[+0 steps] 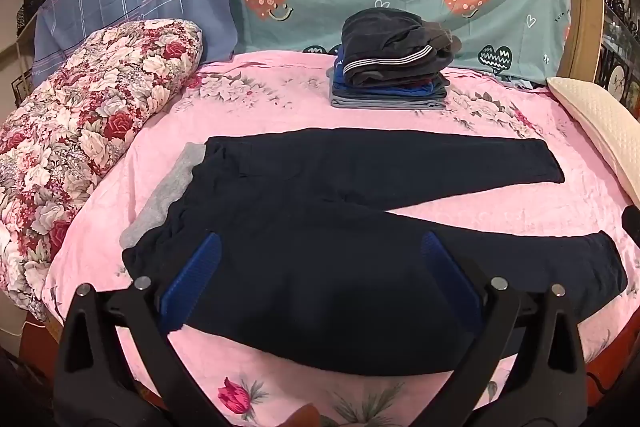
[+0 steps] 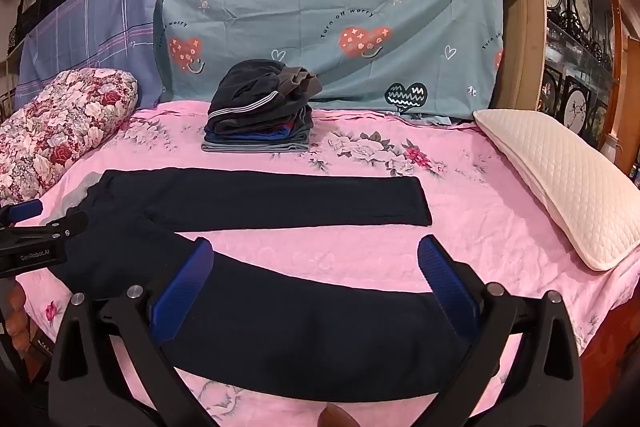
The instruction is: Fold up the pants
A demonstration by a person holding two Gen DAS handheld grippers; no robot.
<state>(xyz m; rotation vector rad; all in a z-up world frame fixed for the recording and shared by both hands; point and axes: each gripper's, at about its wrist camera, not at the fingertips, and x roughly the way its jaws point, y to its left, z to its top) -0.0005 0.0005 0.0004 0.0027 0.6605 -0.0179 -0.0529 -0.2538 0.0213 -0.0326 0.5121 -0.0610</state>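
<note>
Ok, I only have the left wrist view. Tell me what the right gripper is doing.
Observer: The right gripper is open, and the near leg of the pants shows between its fingers.
Operator: Place my gripper from that side.
Observer: The left gripper hangs over the waist end of the pants.
Operator: Check the pillow.
Observer: The whole white pillow shows, with pink sheet between it and the far leg's hem.
</note>
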